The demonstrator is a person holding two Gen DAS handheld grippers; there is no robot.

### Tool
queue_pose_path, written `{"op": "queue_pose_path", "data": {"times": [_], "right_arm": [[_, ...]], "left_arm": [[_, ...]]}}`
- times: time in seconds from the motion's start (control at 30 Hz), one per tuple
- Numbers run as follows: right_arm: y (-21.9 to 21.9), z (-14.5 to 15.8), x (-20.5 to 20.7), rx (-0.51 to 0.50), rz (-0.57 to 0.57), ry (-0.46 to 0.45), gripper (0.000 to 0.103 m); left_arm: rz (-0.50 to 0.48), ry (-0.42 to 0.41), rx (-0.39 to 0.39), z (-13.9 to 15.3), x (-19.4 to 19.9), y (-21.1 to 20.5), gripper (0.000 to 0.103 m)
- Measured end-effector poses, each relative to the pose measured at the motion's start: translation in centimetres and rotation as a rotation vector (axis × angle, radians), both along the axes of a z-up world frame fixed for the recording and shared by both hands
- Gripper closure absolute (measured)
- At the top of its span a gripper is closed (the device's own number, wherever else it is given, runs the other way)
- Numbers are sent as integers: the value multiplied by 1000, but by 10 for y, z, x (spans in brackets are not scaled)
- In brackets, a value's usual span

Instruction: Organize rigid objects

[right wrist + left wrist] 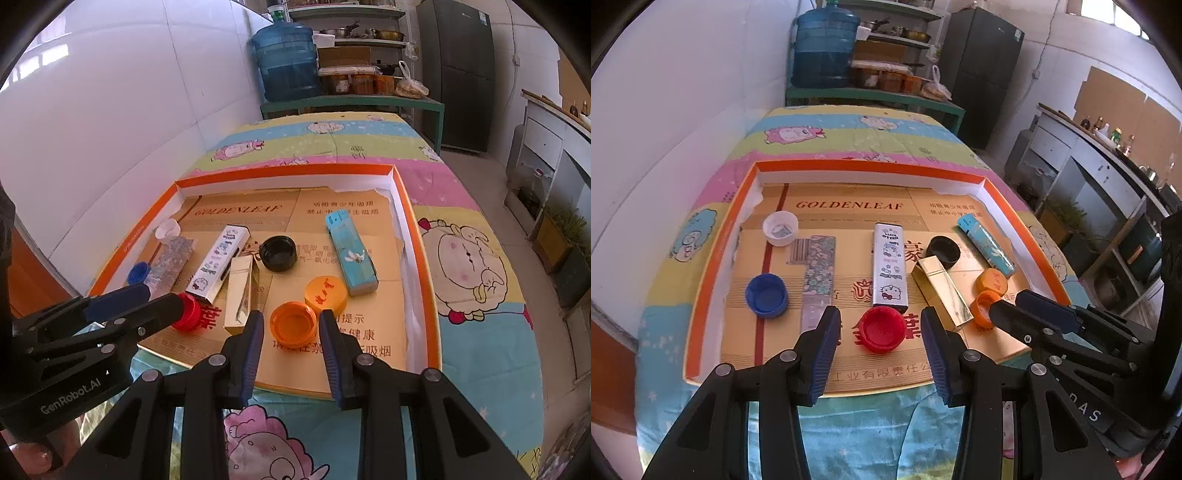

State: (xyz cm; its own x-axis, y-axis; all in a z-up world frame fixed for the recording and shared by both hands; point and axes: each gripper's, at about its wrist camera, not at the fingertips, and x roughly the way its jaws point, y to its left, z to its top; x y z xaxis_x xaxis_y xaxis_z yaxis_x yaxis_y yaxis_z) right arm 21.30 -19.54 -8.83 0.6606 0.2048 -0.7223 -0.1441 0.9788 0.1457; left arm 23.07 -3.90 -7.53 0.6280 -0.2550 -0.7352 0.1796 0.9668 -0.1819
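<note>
A red bottle cap lies open side up on the gold cardboard floor of the orange-rimmed tray. My left gripper stands open around it, with a small gap at each pad. My right gripper is shut on an orange cap, its pads at the cap's sides; in the left wrist view that orange cap looks tilted. A second orange cap with red lettering lies just beyond it.
Also in the tray are a blue cap, a white cap, a black cap, a cartoon-cat silver box, a gold box, a teal box and a patterned strip. The tray lies on a cartoon-print cloth.
</note>
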Motion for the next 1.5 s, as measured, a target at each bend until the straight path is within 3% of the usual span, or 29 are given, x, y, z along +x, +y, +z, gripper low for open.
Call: {"op": "queue_pose_path", "data": {"times": [1.13,1.5], "right_arm": [[13,43,-57,-13,-29,-73,72],[17,52,-78,-29,-50,-100,72]], "left_arm": [[20,-66,-43,39,-53,22,56],[43,-94,-25,50,-75,27,56]]}}
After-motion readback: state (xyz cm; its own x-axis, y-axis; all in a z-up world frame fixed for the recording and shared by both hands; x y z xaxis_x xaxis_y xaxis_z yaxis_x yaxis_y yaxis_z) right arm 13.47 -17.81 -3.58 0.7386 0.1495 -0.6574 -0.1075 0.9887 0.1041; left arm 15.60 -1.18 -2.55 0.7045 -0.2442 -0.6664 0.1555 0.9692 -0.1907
